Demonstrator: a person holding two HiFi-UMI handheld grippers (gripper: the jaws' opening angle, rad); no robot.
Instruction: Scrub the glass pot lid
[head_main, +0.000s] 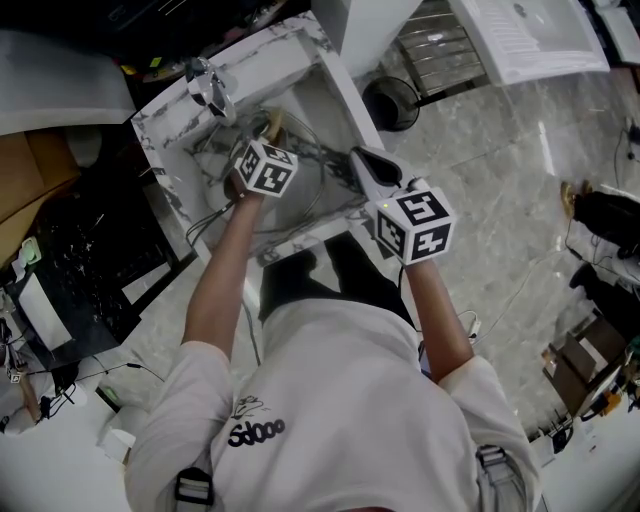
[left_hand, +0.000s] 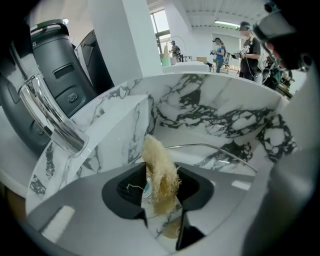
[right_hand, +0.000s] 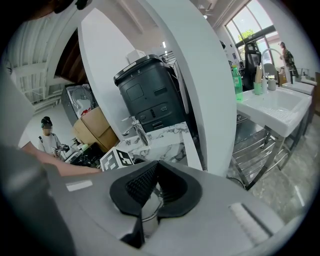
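Both clamped: left gripper (left_hand: 162, 225) on loofah (left_hand: 160, 172), right gripper (right_hand: 145, 225) on lid (right_hand: 150, 206).

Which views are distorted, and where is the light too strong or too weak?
Left gripper view: fisheye bending, dark corners, overbright window; loofah in focus. Right gripper view: same bending, glare at upper-right windows. Head view: dimmer, sink interior shadowed.

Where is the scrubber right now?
In the left gripper view, the scrubber is clamped in the left gripper, held up inside the marble sink. The lid rim runs just behind it and the faucet is to its left.
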